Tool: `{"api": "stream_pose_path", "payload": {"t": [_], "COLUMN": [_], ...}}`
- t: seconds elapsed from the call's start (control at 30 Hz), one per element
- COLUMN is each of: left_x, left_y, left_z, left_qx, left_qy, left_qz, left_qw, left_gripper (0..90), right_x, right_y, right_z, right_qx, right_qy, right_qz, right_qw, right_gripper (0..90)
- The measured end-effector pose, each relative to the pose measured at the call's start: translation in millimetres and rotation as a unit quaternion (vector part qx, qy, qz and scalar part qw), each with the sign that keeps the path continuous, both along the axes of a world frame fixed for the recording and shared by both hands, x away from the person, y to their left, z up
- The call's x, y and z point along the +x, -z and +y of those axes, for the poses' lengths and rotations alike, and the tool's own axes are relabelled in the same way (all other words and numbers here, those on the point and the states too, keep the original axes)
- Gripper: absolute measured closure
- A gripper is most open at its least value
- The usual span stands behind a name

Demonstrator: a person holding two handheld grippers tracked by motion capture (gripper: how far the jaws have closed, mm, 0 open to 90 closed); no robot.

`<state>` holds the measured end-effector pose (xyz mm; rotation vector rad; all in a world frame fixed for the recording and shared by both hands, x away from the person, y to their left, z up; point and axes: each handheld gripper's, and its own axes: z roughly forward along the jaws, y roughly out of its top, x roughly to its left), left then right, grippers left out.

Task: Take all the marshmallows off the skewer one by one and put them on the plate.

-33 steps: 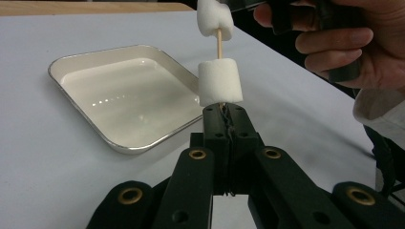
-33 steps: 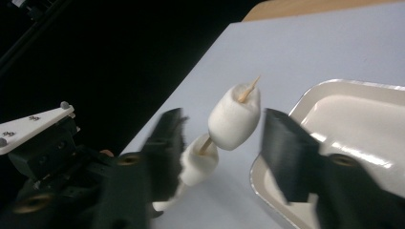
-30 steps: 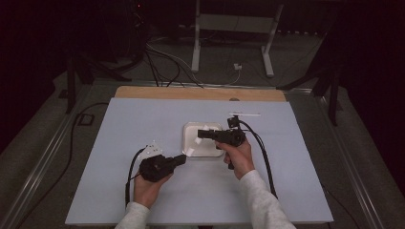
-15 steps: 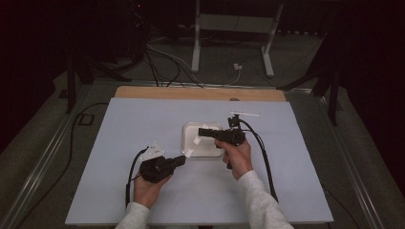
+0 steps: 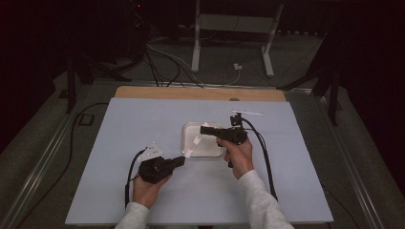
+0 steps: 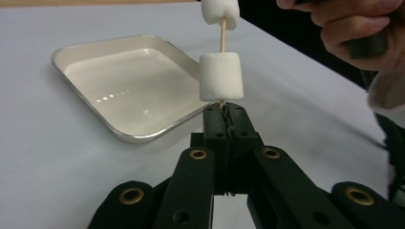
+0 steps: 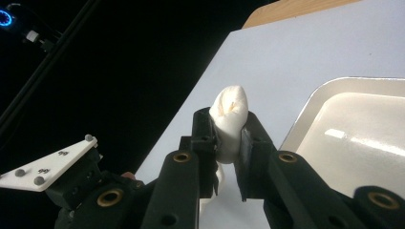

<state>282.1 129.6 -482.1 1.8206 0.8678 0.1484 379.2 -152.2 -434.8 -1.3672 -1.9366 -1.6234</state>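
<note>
High view: both hand-held grippers meet over the near-left corner of the white tray (image 5: 206, 149) on the bench (image 5: 124, 124); the left hand-held gripper (image 5: 179, 161) points its skewer (image 5: 192, 147) up toward the right hand-held gripper (image 5: 204, 129), probably so the stick stays steady for threading.

Left gripper view: its jaws are clamped fully together on the skewer's (image 6: 222, 35) lower end, just beside the tray (image 6: 76, 50). One marshmallow (image 6: 220, 76) sits low on the stick and a second marshmallow (image 6: 219, 12) rides at the tip.

Right gripper view: its jaws squeeze the top marshmallow (image 7: 229, 125) nearly flat, with the stick's end showing through it, a detail hidden from above.
</note>
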Motion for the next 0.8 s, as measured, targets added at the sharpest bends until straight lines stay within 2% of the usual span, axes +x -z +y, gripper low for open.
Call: {"api": "stream_pose_path", "payload": {"t": [0.1, 0.23, 0.8], "left_x": [-0.2, -0.8, -1.6], "left_y": [-0.4, -0.6, -0.5], "left_z": [1.6, 1.9, 4.8], "left_qx": [-0.002, 0.009, 0.030], "left_qy": [0.002, 0.001, -0.002], "left_qz": [-0.001, -0.004, -0.008], "left_qw": [1.0000, 1.0000, 0.9995], "left_gripper": [90.0, 90.0, 90.0], "right_x": [0.4, 1.5, 7.9], "right_y": [-0.4, 0.4, 0.3], "right_z": [-0.7, -0.3, -4.6], "right_qx": [-0.001, 0.003, 0.017], "right_qy": [0.000, 0.003, 0.012], "right_qz": [0.000, -0.001, 0.006], "right_qw": [1.0000, 1.0000, 0.9998], "right_gripper": [79.8, 79.7, 79.2]}}
